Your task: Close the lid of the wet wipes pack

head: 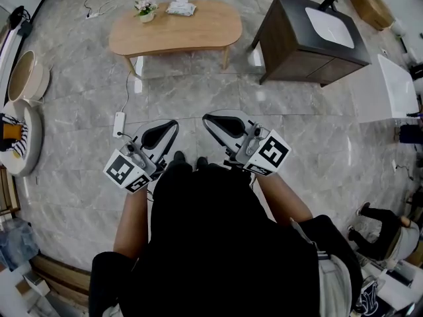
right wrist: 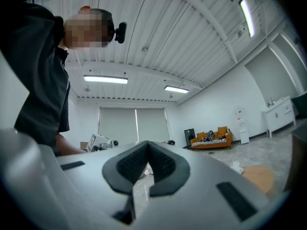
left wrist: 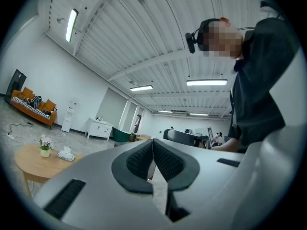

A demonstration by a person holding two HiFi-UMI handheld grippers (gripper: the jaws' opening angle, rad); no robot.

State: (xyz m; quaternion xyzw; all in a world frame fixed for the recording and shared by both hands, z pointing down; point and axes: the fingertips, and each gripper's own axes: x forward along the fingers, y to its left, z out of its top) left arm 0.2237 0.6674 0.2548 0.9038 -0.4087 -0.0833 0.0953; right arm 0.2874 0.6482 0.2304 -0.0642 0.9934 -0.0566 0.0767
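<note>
The left gripper (left wrist: pixel 152 150) has its jaws pressed together at the tips with nothing between them, and the right gripper (right wrist: pixel 147 151) is the same: pads meeting, empty. In the head view both sit at the centre of the frame, close against the person's body, the left gripper (head: pixel 169 127) and the right gripper (head: pixel 211 120) pointing up the frame over bare floor (head: pixel 198 91).

The wipes pack (head: pixel 180 7) lies well away from them, on the far side of the wooden table (head: pixel 198 32) at the top of the frame, just right of a small flower pot (head: pixel 145 9). The left gripper view shows the same pack (left wrist: pixel 65 154) at the lower left, small and beside the flowers (left wrist: pixel 45 145). At this range I cannot tell whether its lid stands open or lies flat.

By my reading nothing of the task is done yet: neither gripper is near the pack. What is left is all of it: walking up to the table, steadying the pack if need be, and pressing the lid down until it seats.
</note>
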